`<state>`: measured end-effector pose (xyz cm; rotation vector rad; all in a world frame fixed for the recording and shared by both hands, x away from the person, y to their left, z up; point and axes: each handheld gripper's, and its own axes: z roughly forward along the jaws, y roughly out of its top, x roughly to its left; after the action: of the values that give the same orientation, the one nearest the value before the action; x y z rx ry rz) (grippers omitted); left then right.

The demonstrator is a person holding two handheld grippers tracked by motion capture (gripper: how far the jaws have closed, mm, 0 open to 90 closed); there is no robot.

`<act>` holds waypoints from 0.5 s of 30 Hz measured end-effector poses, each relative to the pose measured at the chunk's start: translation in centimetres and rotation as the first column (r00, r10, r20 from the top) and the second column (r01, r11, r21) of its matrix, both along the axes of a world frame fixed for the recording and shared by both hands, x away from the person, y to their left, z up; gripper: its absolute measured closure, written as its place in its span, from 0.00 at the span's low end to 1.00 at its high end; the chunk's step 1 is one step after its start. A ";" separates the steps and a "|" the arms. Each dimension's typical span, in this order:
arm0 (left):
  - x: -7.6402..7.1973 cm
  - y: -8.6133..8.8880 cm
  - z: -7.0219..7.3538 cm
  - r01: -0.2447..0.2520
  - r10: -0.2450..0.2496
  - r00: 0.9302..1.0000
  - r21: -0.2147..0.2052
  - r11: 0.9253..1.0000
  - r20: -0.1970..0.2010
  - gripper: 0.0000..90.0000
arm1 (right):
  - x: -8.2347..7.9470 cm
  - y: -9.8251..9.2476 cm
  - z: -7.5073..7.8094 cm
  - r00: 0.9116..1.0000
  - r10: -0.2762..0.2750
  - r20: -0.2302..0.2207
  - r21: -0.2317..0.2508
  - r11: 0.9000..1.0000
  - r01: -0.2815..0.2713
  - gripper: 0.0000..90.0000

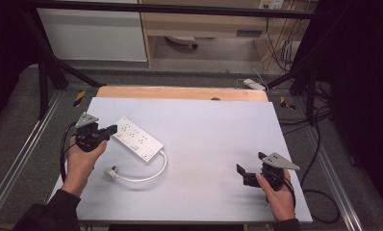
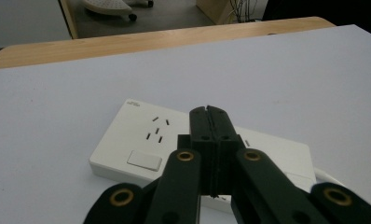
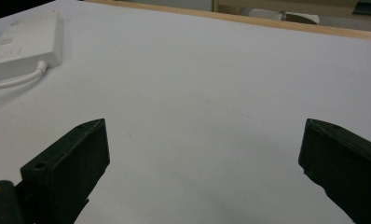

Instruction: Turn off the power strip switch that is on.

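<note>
White plastic power strip (image 1: 137,139) lies flat left of centre on the pale grey table (image 1: 213,130), its white cord and plug (image 1: 111,173) curling toward the near edge. Left gripper (image 1: 113,129), jaws pressed together and empty, hovers at the strip's near-left end; a push there could slide it, dragging the cord. Right gripper (image 1: 251,162) rests wide open, well apart on bare table, nothing between.

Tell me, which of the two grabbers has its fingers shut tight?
The left gripper, beside the white power strip. Its fingers press together with no gap, while the right gripper holds its fingers wide apart.
</note>
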<state>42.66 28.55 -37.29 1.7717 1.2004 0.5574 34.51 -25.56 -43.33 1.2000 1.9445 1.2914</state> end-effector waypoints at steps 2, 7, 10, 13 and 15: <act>0.2 0.0 -0.1 0.000 0.000 1.000 0.001 1.000 -0.005 1.00 | 0.0 0.0 0.0 1.000 0.001 0.000 0.001 1.000 -0.001 0.02; 0.6 -0.2 -0.5 0.005 -0.004 1.000 0.012 1.000 -0.020 1.00 | 0.0 0.0 0.0 1.000 0.000 -0.001 0.003 1.000 0.000 0.02; 0.8 -0.2 -0.7 0.007 -0.007 1.000 0.019 1.000 -0.030 1.00 | 0.0 0.0 0.0 1.000 0.002 -0.002 0.004 1.000 -0.002 0.02; 1.0 -0.2 -0.9 0.011 -0.010 0.999 0.029 1.000 -0.036 1.00 | 0.0 0.0 0.0 1.000 0.004 -0.002 0.002 1.000 -0.004 0.02; 1.2 -0.2 -1.0 0.009 -0.008 0.999 0.031 0.999 -0.042 1.00 | 0.0 0.0 0.0 1.000 0.004 -0.004 0.004 1.000 -0.004 0.02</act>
<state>43.81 28.35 -38.29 1.8219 1.2179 0.5391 34.56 -25.57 -43.37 1.2018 1.9491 1.2966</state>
